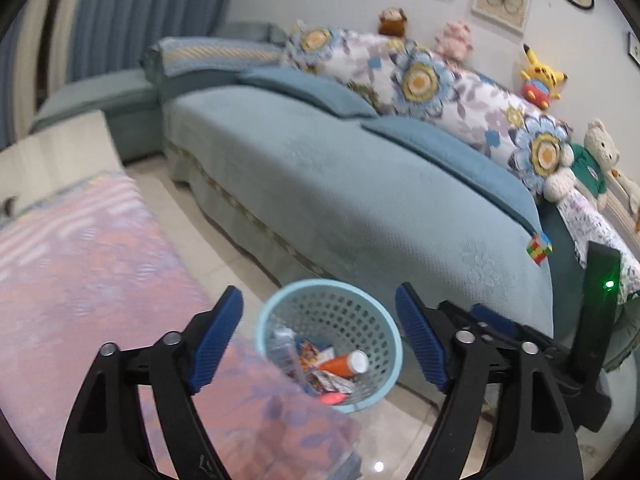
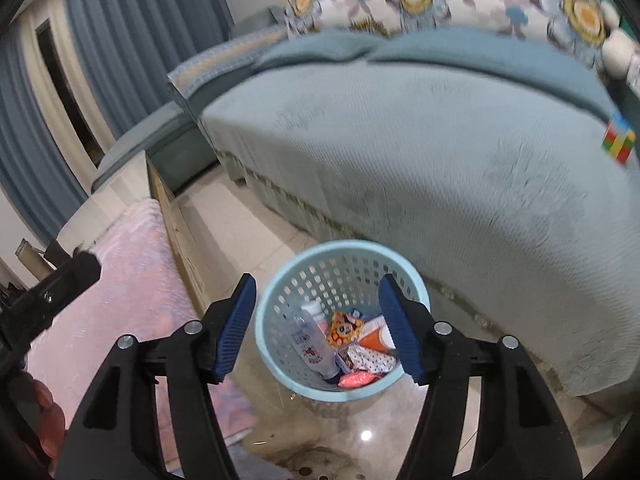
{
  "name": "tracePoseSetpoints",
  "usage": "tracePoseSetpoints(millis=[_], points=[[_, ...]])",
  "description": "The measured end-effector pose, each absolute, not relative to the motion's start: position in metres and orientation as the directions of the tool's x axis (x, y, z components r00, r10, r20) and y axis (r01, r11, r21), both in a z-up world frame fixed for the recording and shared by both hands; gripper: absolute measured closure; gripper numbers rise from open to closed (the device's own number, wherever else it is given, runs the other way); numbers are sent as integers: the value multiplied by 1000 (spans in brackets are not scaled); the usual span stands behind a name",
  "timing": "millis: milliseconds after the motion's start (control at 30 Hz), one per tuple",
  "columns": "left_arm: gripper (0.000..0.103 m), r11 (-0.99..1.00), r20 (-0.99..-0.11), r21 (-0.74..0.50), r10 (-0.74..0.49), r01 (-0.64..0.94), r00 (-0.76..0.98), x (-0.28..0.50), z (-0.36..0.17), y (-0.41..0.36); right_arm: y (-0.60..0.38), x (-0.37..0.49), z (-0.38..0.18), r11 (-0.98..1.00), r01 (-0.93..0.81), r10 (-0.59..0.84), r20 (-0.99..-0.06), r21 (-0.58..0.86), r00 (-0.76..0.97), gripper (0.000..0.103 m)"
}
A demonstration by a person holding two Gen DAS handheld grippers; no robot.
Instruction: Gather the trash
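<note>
A light blue perforated basket stands on the tiled floor between the table and the sofa. Inside lie a clear plastic bottle, an orange bottle with a white cap, printed wrappers and a pink piece. My left gripper hangs open above the basket, nothing between its blue pads. My right gripper is open over it too, equally empty. The right tool's black body with a green light shows at the left view's right edge.
A teal sofa with floral cushions and plush toys runs behind the basket; a colour cube lies on its seat. A pink patterned cloth covers the table on the left. Blue curtains hang at the back left.
</note>
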State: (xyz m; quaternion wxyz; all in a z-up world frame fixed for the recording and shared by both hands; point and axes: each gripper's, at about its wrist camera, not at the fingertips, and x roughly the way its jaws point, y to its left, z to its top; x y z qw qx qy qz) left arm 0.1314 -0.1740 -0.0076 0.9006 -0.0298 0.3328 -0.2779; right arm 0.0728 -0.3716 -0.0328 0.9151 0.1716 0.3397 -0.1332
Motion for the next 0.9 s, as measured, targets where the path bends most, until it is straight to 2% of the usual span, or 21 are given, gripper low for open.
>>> tracePoseSetpoints(millis=[100,200,467,633,800,900], points=[[21,887,-535,-194,-454,419,713,104,5,-151,-355,58,-14,912,368,-182,-626,181,759,42],[15,931,-477,-118,-358,345,802,75,10,-138,-335,38,5,897,434,-321,-545,88,775,39],[13,964,-378,-68,-262,256,888,38,17,-119,-291,-1,30,902,433,-398,-393,-1,829,33],[11,968,-372,-85,-252,238,893,37,18,-107,-272,-11,30,908,418,-403,-352,-37,845,32],[9,966,-388,-131,-258,224,885,44,13,-97,-267,-11,25,913,405,-393,-349,-41,851,32],[9,975,-387,-102,-224,200,895,44,11,-97,-266,-11,22,916,400,-388,-351,-42,852,32]])
